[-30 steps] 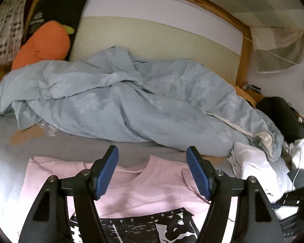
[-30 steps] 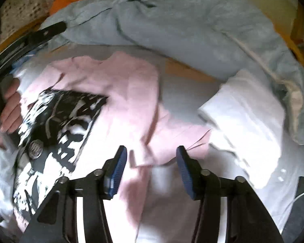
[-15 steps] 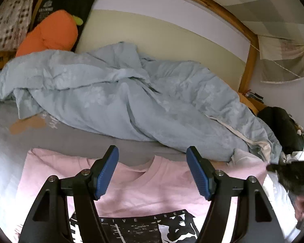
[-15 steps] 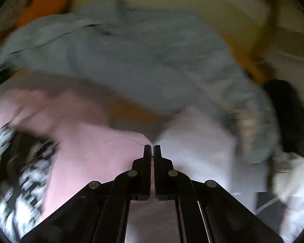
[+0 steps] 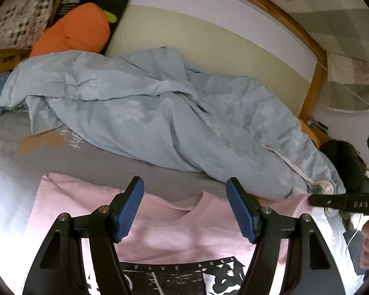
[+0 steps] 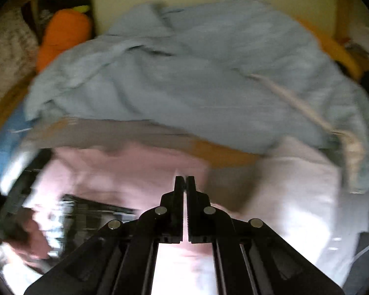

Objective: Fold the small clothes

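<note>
A pink T-shirt with a black printed panel is spread front-up on the grey bed sheet, its neckline toward the crumpled blue duvet that lies along the headboard side. The left gripper is held low over the collar with its blue pads standing wide apart and nothing between them; it is judged to be kept there in readiness to pin or pinch the shoulder line.

The right gripper is seen with its jaws pressed together, and a thin edge of pink cloth appears to be caught at their tips (the view is blurred, so this is not certain). From the left wrist view the shirt's right sleeve is seen drawn out toward that black tool, which suggests the sleeve is being lifted so that it can be laid across the body. A folded white garment is left just beside the shirt, apart from the work.
</note>
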A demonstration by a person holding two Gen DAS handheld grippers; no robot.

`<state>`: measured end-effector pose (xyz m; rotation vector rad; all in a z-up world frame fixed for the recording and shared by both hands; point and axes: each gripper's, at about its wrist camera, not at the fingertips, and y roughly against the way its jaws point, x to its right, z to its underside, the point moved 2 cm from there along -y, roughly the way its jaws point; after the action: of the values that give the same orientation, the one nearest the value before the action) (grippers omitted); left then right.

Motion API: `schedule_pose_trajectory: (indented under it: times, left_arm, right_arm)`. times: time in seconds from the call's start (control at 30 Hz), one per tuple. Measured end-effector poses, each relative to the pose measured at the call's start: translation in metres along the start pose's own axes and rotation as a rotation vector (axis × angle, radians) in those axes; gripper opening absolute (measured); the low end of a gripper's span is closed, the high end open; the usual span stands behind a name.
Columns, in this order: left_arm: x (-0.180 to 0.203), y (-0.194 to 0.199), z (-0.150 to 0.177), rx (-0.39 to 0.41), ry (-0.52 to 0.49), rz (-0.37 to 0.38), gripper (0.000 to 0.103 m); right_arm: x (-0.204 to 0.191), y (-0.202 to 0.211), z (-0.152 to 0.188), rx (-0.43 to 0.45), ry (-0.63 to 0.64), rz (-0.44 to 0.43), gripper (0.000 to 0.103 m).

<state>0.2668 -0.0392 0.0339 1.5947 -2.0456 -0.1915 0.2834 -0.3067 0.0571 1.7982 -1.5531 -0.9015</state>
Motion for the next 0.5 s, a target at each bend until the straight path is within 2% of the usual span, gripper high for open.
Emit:
schedule_pose_trajectory:
  times: [0.13, 0.23, 0.3, 0.33, 0.37, 0.43, 0.5]
  left_arm:
    - [-0.015, 0.000, -0.004, -0.004, 0.044, -0.006, 0.068]
    - [-0.020, 0.001, -0.005, -0.007, 0.060, 0.009, 0.068]
    - [-0.022, -0.001, -0.006, -0.016, 0.069, 0.020, 0.068]
    - [-0.023, -0.001, -0.006, -0.022, 0.073, 0.025, 0.068]
    - [-0.023, -0.003, -0.006, -0.029, 0.076, 0.027, 0.068]
    - [-0.023, -0.004, -0.006, -0.036, 0.075, 0.025, 0.068]
    - [-0.022, -0.004, -0.005, -0.035, 0.073, 0.017, 0.068]
  right_arm:
    - [-0.058, -0.030, -0.007, -0.065, 0.013, -0.067, 0.001]
    - [-0.086, -0.060, 0.003, -0.084, 0.024, -0.018, 0.002]
    - [-0.097, -0.070, 0.015, -0.111, 0.077, -0.036, 0.010]
    - [-0.098, -0.069, 0.024, -0.102, 0.090, -0.052, 0.020]
    - [-0.094, -0.065, 0.027, -0.081, 0.085, -0.057, 0.030]
    - [-0.076, -0.048, 0.037, -0.008, 0.044, -0.053, 0.041]
    - [-0.052, -0.032, 0.041, 0.050, -0.021, -0.043, 0.043]
